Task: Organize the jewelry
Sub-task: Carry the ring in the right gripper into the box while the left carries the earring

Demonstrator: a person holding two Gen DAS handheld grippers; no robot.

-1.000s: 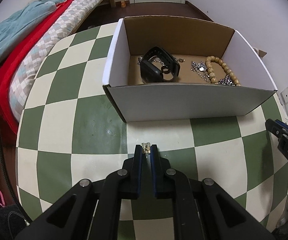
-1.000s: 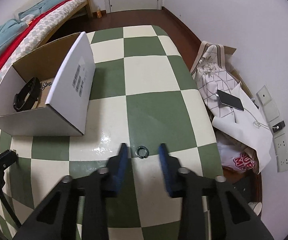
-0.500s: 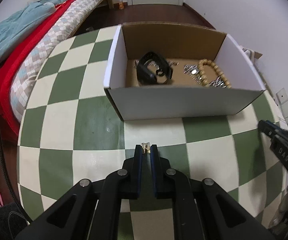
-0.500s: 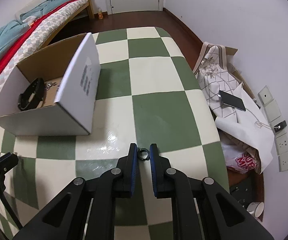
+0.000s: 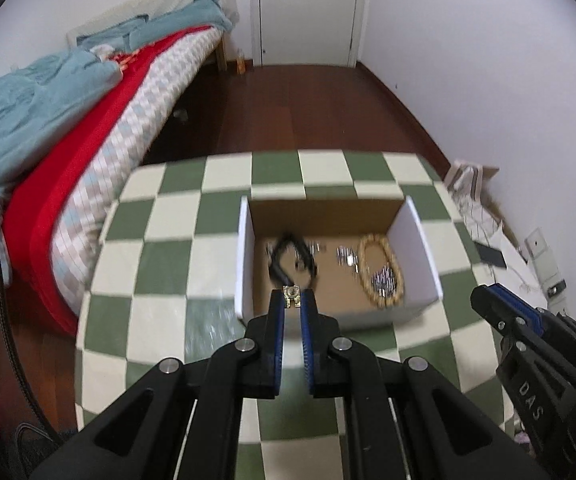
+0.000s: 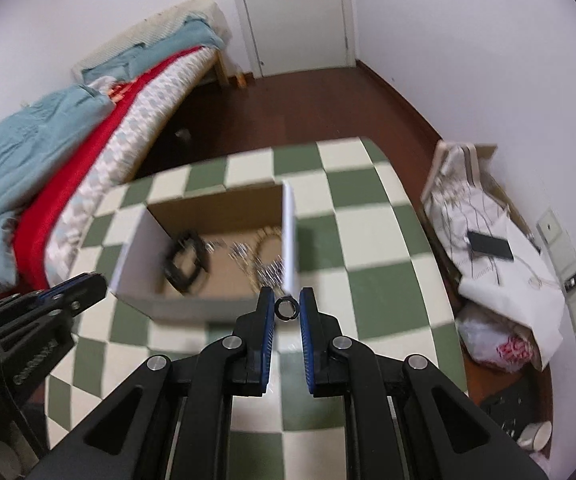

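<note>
Readable writing: the letters "DAS" are showing on the body of your right gripper (image 5: 488, 300) where it is entering the left wrist view. Any other print is too blurred to read.

Your left gripper (image 5: 292, 303) is pinching a small gold clasp piece (image 5: 291, 296) at the very tips of its blue-padded fingers (image 5: 277, 312) — the jaws are drawn nearly together on it. From this view the piece is hanging over the near wall of the cardboard box (image 5: 420, 236).

Your right gripper (image 6: 286, 307) is clamping a small dark ring (image 6: 286, 307) between its fingertips — the jaws are closed down to the ring's width. The ring is sitting just in front of the box's (image 6: 139, 248) near right corner and is raised off the checkered table (image 6: 368, 240).

Inside the box you are seeing a black watch band (image 5: 292, 264) toward the left wall, a wooden bead bracelet (image 5: 380, 268) toward the right wall, and silver chain pieces (image 5: 346, 258) between them. The box is standing on the table (image 5: 159, 248), and the bed (image 5: 87, 120) is lying beyond the box's left side.
</note>
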